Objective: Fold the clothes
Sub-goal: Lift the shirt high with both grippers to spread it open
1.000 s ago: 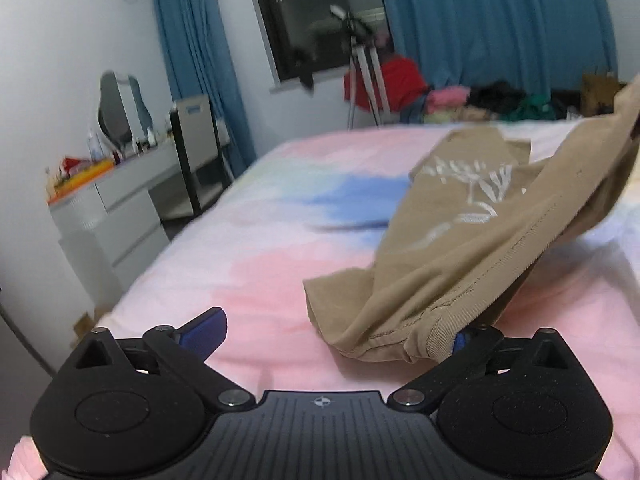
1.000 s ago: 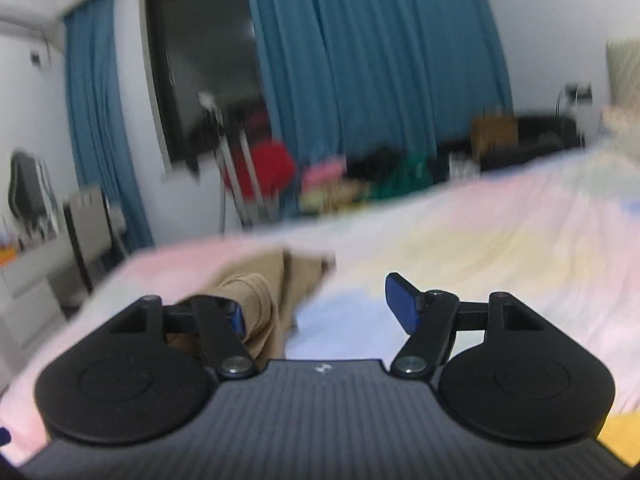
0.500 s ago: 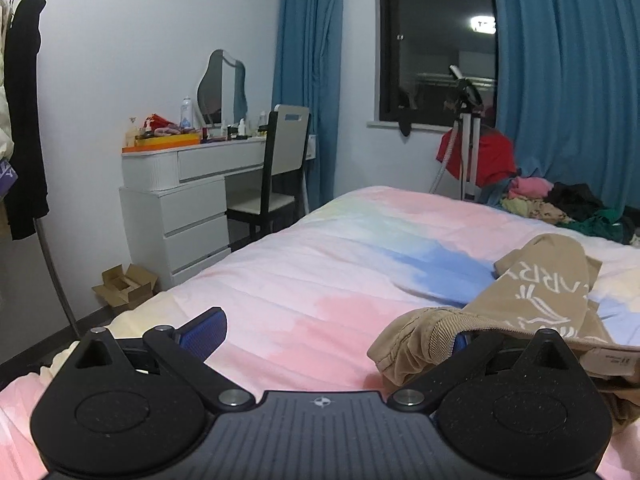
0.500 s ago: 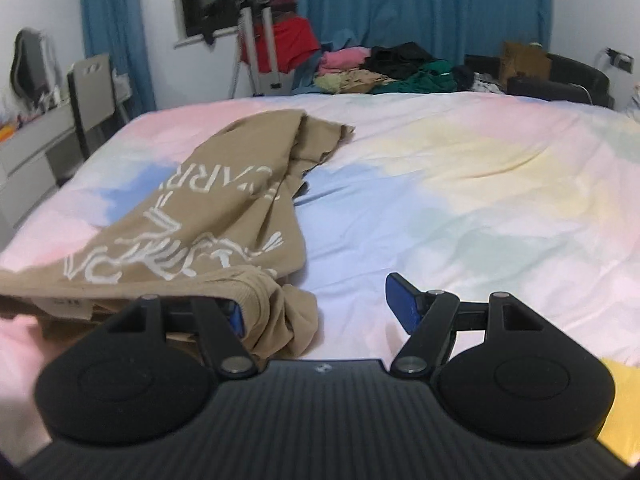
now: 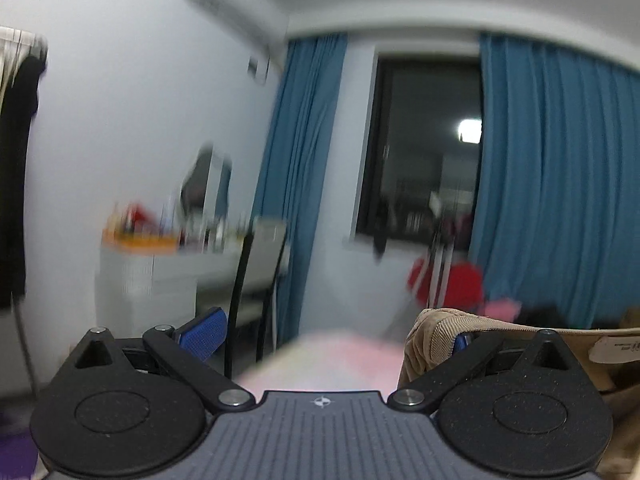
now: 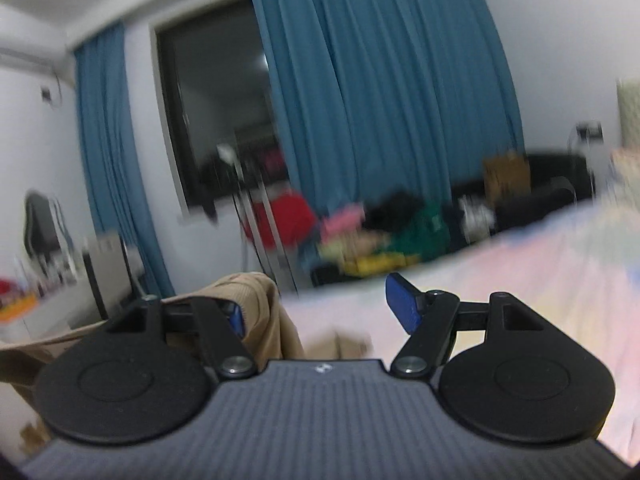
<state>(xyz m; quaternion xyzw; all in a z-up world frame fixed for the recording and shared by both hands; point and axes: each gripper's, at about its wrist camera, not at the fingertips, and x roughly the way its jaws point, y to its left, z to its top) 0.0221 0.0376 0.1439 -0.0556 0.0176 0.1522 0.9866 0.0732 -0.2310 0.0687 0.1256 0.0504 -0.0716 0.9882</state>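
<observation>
Left gripper (image 5: 334,330), level, jaws wide; tan garment (image 5: 434,330) hooked over one finger. Right gripper (image 6: 320,306) likewise, above bed (image 6: 520,256).

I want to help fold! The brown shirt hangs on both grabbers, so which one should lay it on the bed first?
Probably the right gripper: the shirt drapes over one finger, and open bed lies straight ahead. The left gripper mostly faces the dresser.

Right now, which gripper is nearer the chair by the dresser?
Left. The left gripper has the chair just ahead, left of its open jaws. From the right gripper, the chair sits farther off to the left, beyond the tan shirt.
</observation>
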